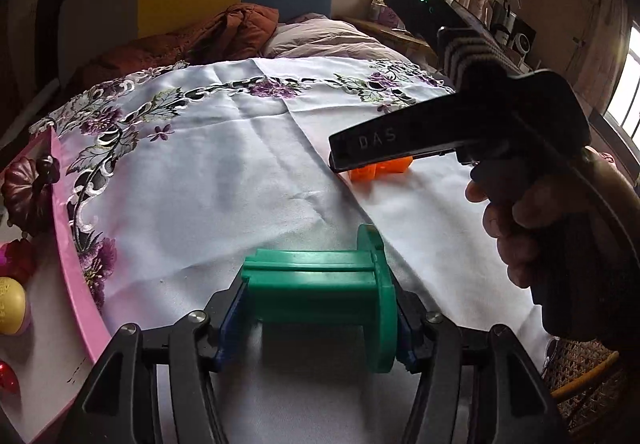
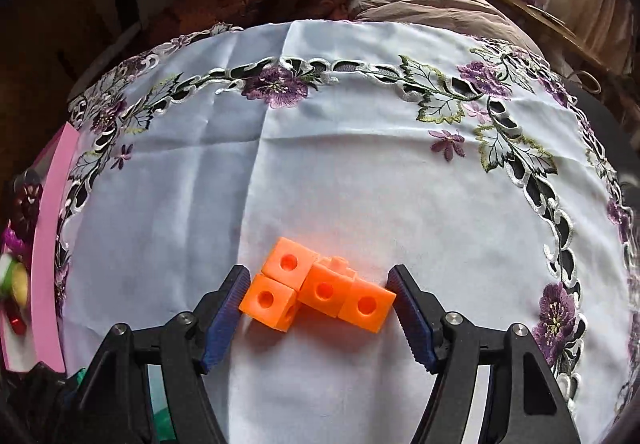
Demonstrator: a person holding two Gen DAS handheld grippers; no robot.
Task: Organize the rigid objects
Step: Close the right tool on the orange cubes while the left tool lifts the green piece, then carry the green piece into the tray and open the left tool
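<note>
My left gripper (image 1: 318, 314) is shut on a green plastic spool (image 1: 320, 294) and holds it sideways just above the white embroidered cloth (image 1: 208, 179). My right gripper (image 2: 318, 298) is open, its blue pads on either side of an orange cluster of joined cubes (image 2: 316, 290) that lies on the cloth; the pads sit close to the cluster's ends. In the left wrist view the right gripper's black body (image 1: 460, 123) hangs above the orange cubes (image 1: 380, 167), which are partly hidden by it.
A pink tray (image 1: 68, 244) at the left edge holds a dark pumpkin-shaped ornament (image 1: 28, 191), a yellow egg (image 1: 12, 306) and red baubles; its rim shows in the right wrist view (image 2: 50, 244). Bedding and pillows lie behind. A wicker chair (image 1: 580, 372) stands at the right.
</note>
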